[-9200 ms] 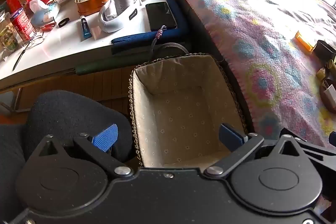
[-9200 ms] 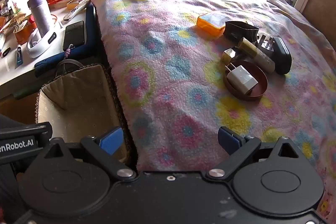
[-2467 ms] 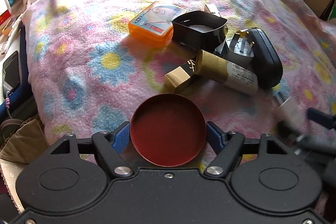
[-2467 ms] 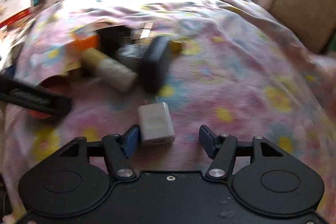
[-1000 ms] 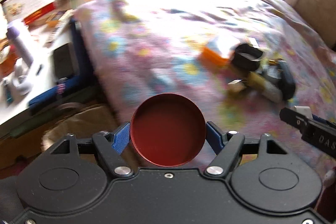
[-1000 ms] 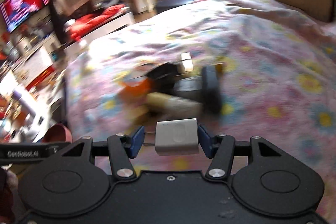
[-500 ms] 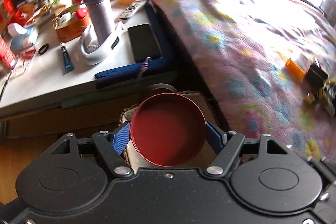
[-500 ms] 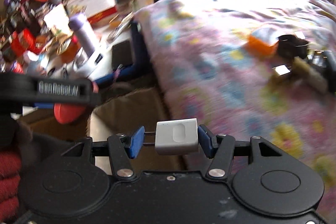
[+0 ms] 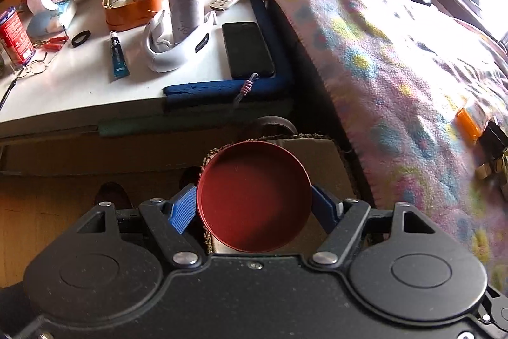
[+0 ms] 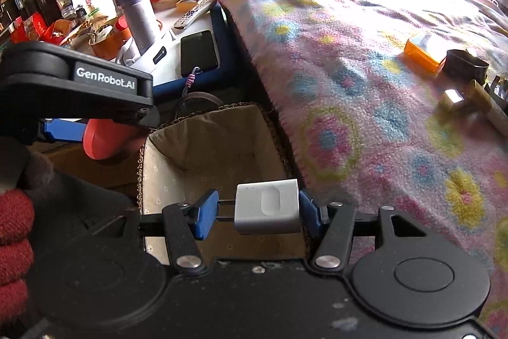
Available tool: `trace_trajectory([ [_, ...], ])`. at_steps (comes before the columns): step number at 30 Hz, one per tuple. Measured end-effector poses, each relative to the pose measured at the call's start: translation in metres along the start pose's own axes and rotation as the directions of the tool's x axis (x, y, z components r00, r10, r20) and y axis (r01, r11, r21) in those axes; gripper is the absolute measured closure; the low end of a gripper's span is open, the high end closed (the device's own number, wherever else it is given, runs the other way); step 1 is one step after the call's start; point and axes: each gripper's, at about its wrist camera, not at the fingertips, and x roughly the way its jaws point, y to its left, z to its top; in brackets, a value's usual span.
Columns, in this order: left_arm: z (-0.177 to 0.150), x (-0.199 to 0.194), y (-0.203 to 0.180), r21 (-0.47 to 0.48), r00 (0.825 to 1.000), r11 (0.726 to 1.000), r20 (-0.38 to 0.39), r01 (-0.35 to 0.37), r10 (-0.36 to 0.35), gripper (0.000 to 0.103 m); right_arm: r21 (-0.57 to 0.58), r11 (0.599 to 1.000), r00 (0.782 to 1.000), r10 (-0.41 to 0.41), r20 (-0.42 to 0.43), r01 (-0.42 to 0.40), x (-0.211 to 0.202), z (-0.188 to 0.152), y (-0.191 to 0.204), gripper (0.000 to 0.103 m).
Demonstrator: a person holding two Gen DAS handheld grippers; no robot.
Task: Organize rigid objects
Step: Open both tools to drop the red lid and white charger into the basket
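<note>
Two loads carried from blanket [image 10: 365, 84] to above basket [image 10: 203, 135] | left gripper [image 9: 254, 205] clamps red lid [image 9: 254, 196], 12 o'clock | right gripper [image 10: 258, 212] clamps white charger [image 10: 268, 207] over basket | release pending | four items remain, 2 o'clock

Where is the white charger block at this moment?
In the right wrist view, the white charger block is clamped in the right hand-held gripper, above the near end of the fabric-lined basket beside the blanket.

left wrist: steeply down, close over basket [image 9: 320, 148] | right wrist: same, from its right | shared: basket, table [image 9: 79, 88]
</note>
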Motion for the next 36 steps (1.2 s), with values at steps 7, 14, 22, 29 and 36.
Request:
trace_trajectory([
  [7, -0.001, 0.002, -0.016, 0.063, 0.999, 0.998, 0.018, -0.028, 0.027, 0.033, 0.035, 0.999, 1.000, 0.003, -0.004, -0.003, 0.007, 0.003, -0.011, 0.047],
  [14, -0.001, 0.003, -0.022, 0.090, 0.999, 0.996, 0.015, -0.030, 0.029, 0.032, 0.056, 0.998, 1.000, 0.024, -0.009, -0.023, 0.012, 0.003, -0.014, 0.047],
  [22, -0.001, 0.004, -0.023, 0.096, 1.000, 0.995, 0.009, -0.028, 0.027, 0.027, 0.048, 0.999, 1.000, 0.003, 0.011, -0.004, 0.008, 0.002, -0.011, 0.046],
  [29, -0.003, 0.006, -0.024, 0.111, 0.999, 0.993, -0.005, -0.034, 0.035, 0.027, 0.039, 0.999, 1.000, 0.004, -0.002, -0.004, 0.009, -0.001, -0.010, 0.044],
  [36, -0.004, 0.009, -0.026, 0.136, 0.999, 0.990, -0.021, -0.037, 0.040, 0.027, 0.043, 0.999, 1.000, 0.003, -0.019, -0.002, 0.012, -0.004, -0.011, 0.042],
])
